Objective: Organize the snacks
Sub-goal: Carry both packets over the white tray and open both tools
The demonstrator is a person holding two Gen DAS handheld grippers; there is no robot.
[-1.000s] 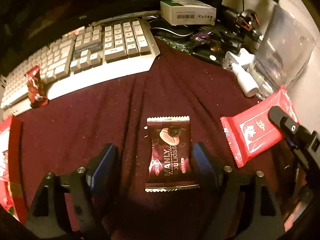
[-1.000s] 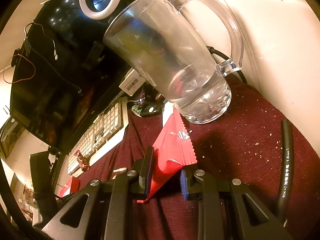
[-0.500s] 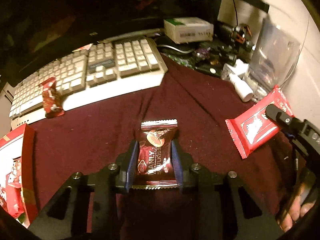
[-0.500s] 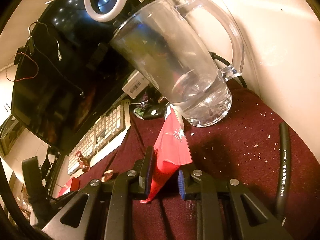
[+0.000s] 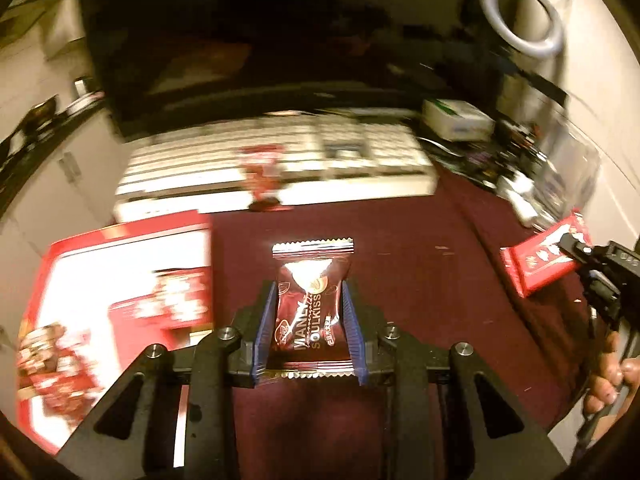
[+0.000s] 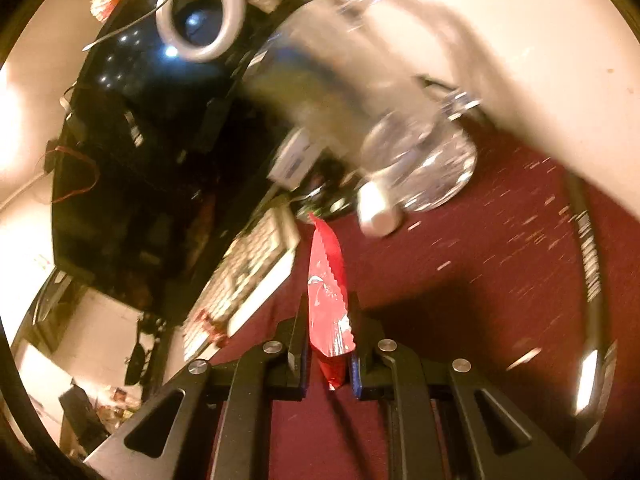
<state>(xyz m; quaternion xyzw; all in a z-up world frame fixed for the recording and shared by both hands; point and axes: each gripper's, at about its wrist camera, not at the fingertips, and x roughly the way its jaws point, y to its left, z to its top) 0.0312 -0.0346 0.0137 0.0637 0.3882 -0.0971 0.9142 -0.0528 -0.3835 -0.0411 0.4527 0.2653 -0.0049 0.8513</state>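
Note:
In the left wrist view my left gripper is shut on a dark red Soulkiss candy packet, held flat and lifted above the maroon cloth. To its left lies an open red box holding several red snack packets. At the right edge, the right gripper grips a bright red snack packet. In the right wrist view my right gripper is shut on that red packet, which stands edge-on between the pads. Another small red snack lies on the keyboard.
A white keyboard lies across the back, with a dark monitor behind it. A clear glass mug and a small white bottle stand at the right by the wall. A black hose runs along the cloth. A hand shows low right.
My left gripper closed on the candy packet, lifted it and swung left toward the red box. My right gripper tightened on the red packet and rolled slightly; the view is now blurred.

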